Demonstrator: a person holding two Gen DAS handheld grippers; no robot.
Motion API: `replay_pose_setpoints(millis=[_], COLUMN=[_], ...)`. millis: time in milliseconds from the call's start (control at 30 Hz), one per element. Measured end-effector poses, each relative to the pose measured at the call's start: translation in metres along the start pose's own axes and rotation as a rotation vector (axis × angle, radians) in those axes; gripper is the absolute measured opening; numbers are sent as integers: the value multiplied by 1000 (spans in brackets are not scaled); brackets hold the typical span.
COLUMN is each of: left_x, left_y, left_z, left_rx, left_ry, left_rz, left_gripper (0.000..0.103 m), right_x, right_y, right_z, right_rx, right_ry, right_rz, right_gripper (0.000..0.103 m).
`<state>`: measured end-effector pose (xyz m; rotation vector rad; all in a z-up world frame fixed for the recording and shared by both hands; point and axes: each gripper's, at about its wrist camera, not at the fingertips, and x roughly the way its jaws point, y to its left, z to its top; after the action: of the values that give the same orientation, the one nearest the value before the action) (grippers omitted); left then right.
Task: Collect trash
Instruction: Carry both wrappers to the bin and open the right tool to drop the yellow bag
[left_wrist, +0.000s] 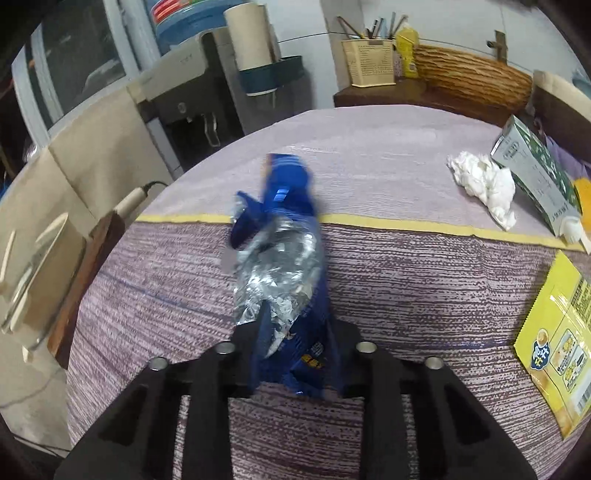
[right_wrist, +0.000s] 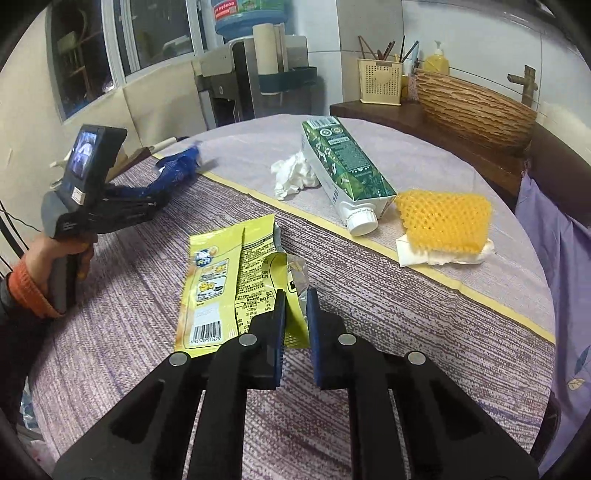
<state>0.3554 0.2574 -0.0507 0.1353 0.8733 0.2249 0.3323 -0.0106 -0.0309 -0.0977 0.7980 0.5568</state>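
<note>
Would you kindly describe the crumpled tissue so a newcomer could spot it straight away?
Start at the round table with the striped purple cloth and find the green carton lying on its side beyond the yellow band. The crumpled tissue lies against the carton's left flank. It is the only loose white wad; the other white paper sits flat under the yellow foam net.

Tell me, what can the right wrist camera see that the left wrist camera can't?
Only the right wrist view shows the person's hand holding the left gripper, and the yellow foam net. Only the left wrist view shows the blue wrapper's silver inside up close, between the gripper's fingers. Both show the green carton, the white tissue and the yellow packet, which the right gripper pinches.
</note>
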Motion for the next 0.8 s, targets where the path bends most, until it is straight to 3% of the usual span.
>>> replay_pose_setpoints(millis=[133,400,800], left_x=[-13,-67,-160], left_y=[7,-5,-66], left_z=[-7,-31,-76], left_rx=[-33,-17,6], left_ry=[-20,-117,-255], left_rz=[-1,-4,-141], left_gripper=[18,18,18], right_x=[-12,-38,-109], right_y=[2,5,-8], right_z=[-4,-19,-58], right_rx=[-2,6,47], right_ry=[-27,-72,-171], right_rz=[3,10,-6], right_gripper=[12,12,12])
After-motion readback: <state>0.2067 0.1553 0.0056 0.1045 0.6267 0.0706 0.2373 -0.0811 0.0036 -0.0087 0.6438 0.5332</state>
